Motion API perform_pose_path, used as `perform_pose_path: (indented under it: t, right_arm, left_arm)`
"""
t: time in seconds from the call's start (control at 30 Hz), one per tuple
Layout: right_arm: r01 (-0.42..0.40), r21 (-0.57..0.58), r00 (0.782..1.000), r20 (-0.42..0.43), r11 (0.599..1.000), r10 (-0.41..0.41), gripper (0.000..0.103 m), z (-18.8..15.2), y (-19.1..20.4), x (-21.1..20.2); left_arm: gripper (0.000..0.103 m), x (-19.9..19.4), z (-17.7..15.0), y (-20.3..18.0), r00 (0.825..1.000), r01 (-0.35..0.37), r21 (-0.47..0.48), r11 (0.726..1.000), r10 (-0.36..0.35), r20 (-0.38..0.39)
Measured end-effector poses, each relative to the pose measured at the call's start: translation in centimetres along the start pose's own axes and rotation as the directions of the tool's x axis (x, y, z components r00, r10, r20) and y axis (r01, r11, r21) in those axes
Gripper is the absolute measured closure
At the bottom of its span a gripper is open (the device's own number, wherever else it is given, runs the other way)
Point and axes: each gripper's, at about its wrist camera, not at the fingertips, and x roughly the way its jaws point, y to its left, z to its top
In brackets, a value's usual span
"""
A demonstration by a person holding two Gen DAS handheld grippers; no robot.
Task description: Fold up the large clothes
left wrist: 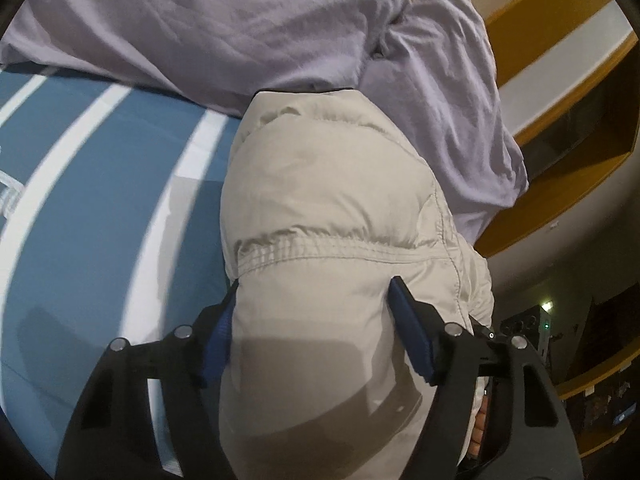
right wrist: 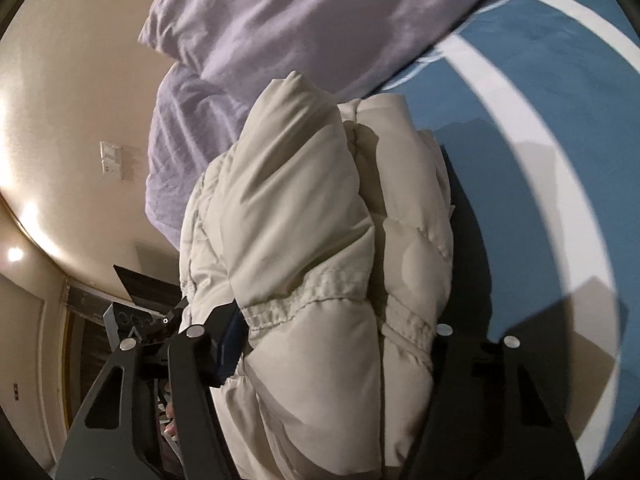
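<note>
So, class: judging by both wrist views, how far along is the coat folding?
Done: the beige puffer coat is already bundled into thick layers on the striped bedcover. In hand: left tongs and right tongs squeeze it. Left: setting it down.

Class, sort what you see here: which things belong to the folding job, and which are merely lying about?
Belongs to the job:
beige puffer jacket
left hand-held gripper
right hand-held gripper

Lying about:
lilac pillows
blue-and-white striped sheet
wall switch
wooden shelf

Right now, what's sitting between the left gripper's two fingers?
In the left wrist view, a thick fold of the beige puffer jacket fills the gap between the left gripper fingers.
</note>
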Motion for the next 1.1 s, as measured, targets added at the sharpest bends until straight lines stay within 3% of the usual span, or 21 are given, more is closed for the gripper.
perform_pose_path:
  t: [0.17,0.37,0.53,0.63,0.67,0.77,0.93,1.03,1.1]
  right_arm:
    - [-0.033,-0.043,0.999,-0.009,0.999,0.032,0.042,0.3,2.6,3.3]
    - [-0.039,-0.088,0.999,0.014,0.995,0.040,0.043,0.4,4.6,7.0]
    - [0.053,-0.117,0.998,0.048,0.992,-0.047,0.027,-0.6,4.2,7.8]
    - [0.091,-0.126,0.995,0.054,0.988,-0.085,0.025,-0.5,4.5,6.8]
    - [0.111,-0.130,0.992,0.069,0.985,-0.102,0.025,-0.5,4.6,6.0]
    - [0.185,-0.147,0.975,0.154,0.972,-0.162,0.024,-0.4,5.3,3.9]
    - [0.276,-0.195,0.942,0.251,0.941,-0.225,0.024,0.3,8.2,2.9]
    - [0.357,-0.295,0.914,0.305,0.886,-0.267,0.024,0.1,11.7,4.2]
    - [0.405,-0.363,0.894,0.347,0.839,-0.282,0.024,-0.1,14.2,5.6]
  left_arm:
    - [0.033,-1.6,2.5,2.2,0.998,-0.046,-0.009,0.999,0.046,0.032]
    - [0.034,-2.5,5.6,3.6,0.985,-0.152,0.032,0.988,0.149,0.085]
    - [0.029,-2.3,5.5,4.3,0.971,-0.212,0.074,0.974,0.201,0.132]
    - [0.025,-3.0,4.9,3.2,0.941,-0.303,0.138,0.943,0.273,0.202]
    - [0.023,-3.3,4.7,2.7,0.923,-0.346,0.160,0.924,0.306,0.233]
    - [0.020,-3.9,4.5,1.6,0.893,-0.407,0.193,0.893,0.345,0.290]
    - [0.018,-4.1,4.9,-0.1,0.870,-0.445,0.207,0.871,0.366,0.331]
    - [0.013,-3.7,5.2,-1.2,0.855,-0.474,0.219,0.853,0.386,0.347]
    - [0.010,-3.2,5.5,-2.1,0.836,-0.506,0.231,0.831,0.405,0.371]
